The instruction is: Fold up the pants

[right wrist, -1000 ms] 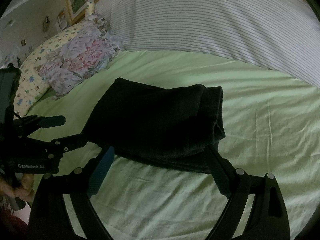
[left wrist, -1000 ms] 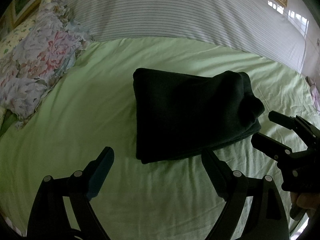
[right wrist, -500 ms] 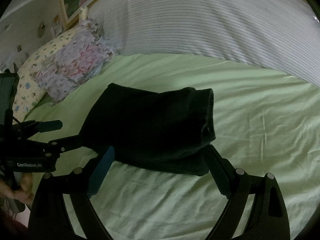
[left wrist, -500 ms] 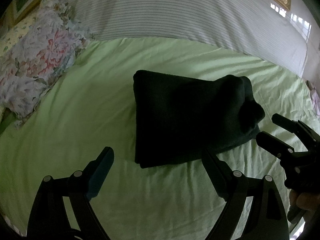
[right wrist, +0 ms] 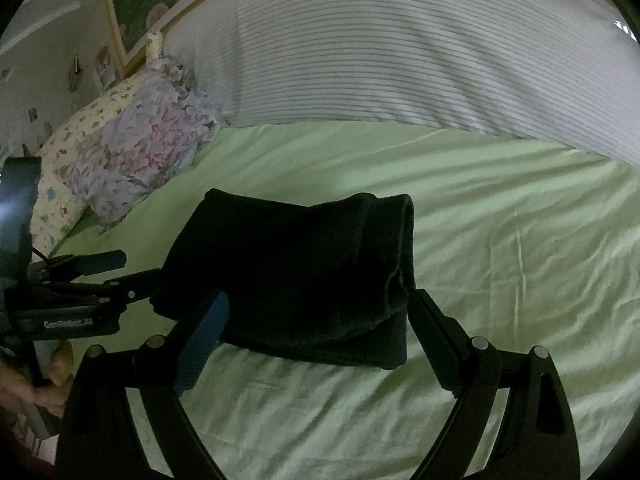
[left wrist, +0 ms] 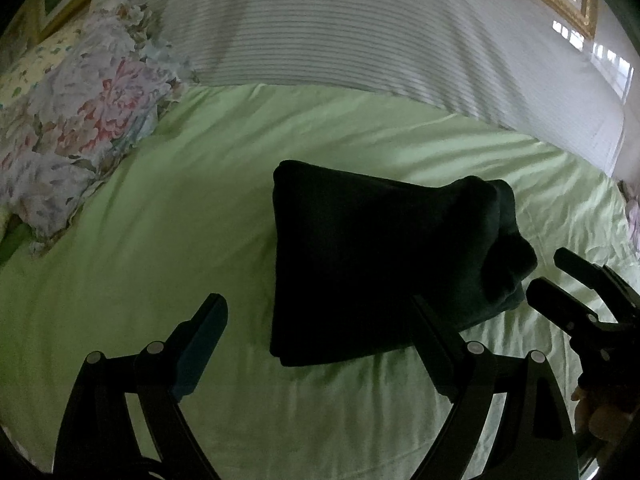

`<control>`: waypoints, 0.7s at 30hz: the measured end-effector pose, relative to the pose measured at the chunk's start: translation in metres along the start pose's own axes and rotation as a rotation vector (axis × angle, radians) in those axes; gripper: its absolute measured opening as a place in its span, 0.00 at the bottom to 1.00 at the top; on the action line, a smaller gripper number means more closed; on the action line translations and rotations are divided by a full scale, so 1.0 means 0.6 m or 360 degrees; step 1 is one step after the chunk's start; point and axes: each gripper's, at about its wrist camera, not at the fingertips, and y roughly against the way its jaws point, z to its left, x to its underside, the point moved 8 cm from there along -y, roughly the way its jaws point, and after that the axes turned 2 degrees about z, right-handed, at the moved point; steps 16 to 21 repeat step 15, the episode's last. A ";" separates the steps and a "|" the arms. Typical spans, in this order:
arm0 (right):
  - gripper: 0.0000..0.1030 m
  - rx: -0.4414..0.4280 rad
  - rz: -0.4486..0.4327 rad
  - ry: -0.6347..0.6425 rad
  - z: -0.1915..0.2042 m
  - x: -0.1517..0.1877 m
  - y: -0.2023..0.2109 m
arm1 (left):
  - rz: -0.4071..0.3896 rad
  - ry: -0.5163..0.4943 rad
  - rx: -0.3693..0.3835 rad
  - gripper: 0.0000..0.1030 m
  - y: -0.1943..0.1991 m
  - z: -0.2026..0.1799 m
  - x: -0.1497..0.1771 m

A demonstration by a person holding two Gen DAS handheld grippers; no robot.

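the floral pillow point(left wrist: 76, 120) lies at 10 o'clock on the green bed sheet point(left wrist: 160, 240). the left claw point(left wrist: 316, 320) hangs with fingers spread wide, gripping nothing. the pants point(left wrist: 372, 264), folded into 1 dark bundle, rest on the sheet at center, just ahead of both claws. the right claw point(right wrist: 316, 316) is likewise spread and empty, at 3 o'clock of the bundle in the left view.
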 end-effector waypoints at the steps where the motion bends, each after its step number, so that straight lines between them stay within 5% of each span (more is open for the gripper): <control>1: 0.88 0.0001 0.0002 -0.0005 -0.001 0.001 0.000 | 0.0003 -0.0004 0.0005 0.88 0.000 -0.001 0.001; 21: 0.88 -0.0002 -0.0011 -0.0072 -0.008 0.005 0.004 | 0.0004 -0.0058 -0.0015 0.88 0.003 -0.016 0.002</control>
